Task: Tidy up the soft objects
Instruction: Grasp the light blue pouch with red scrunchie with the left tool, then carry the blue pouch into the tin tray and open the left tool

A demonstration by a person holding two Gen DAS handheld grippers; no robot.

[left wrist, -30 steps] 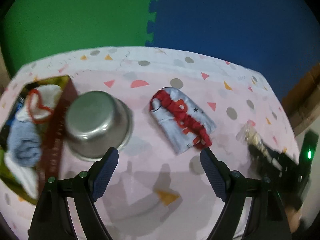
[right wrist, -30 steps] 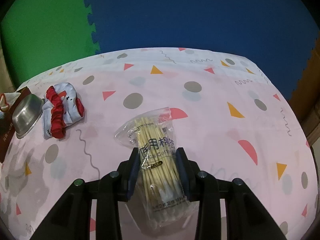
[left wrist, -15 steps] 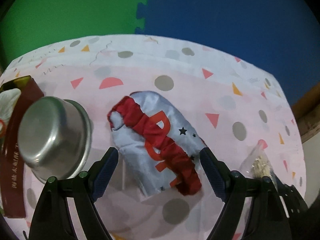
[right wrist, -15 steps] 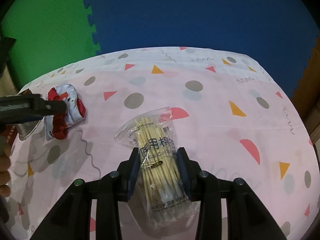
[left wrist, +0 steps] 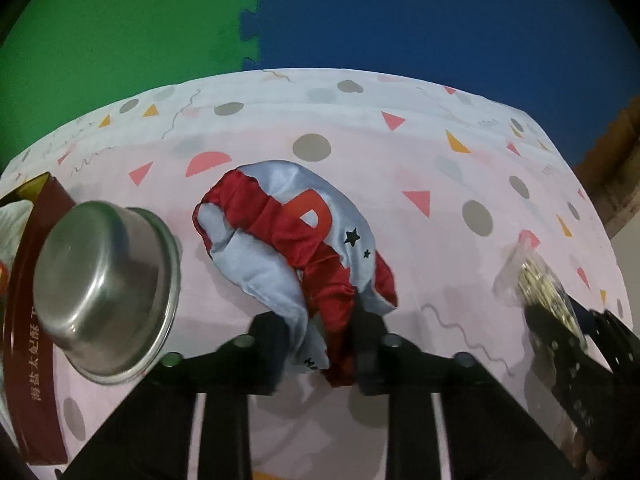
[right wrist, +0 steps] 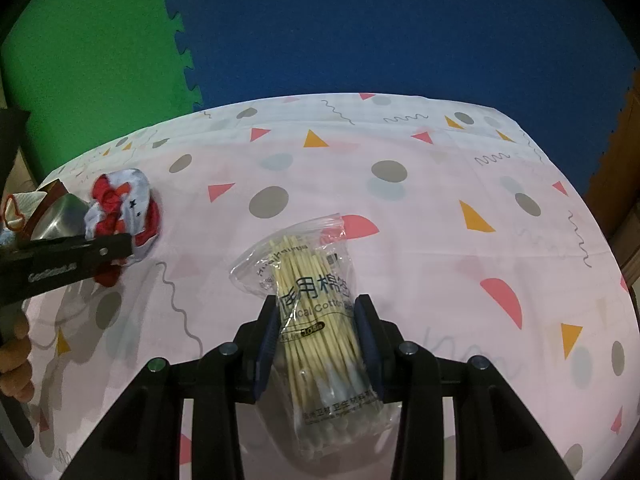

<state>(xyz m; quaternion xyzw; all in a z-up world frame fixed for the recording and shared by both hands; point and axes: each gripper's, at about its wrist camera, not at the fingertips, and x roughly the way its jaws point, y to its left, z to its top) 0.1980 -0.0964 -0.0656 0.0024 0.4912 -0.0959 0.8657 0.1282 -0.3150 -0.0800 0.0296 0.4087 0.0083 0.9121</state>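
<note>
Steel bowl (left wrist: 106, 300) upside down at frame left, touching red box (left wrist: 30, 320). L gripper (left wrist: 320, 344) jaws pinch red/grey cloth (left wrist: 288, 240) at center. R gripper (right wrist: 316, 336) clamps cotton-swab bag (right wrist: 316, 312); tablecloth (right wrist: 440, 240) bare to right.

A crumpled pale-blue satin cloth (left wrist: 280, 248) with a gathered red band, an orange letter and small black stars is seen on the patterned tabletop (left wrist: 400, 152), just beside an upturned steel bowl (left wrist: 104, 296); its near end is pinched between closed jaws.

Green foam mat (left wrist: 120, 28), blue foam mat (left wrist: 420, 12), patterned tablecloth (right wrist: 440, 216)
</note>
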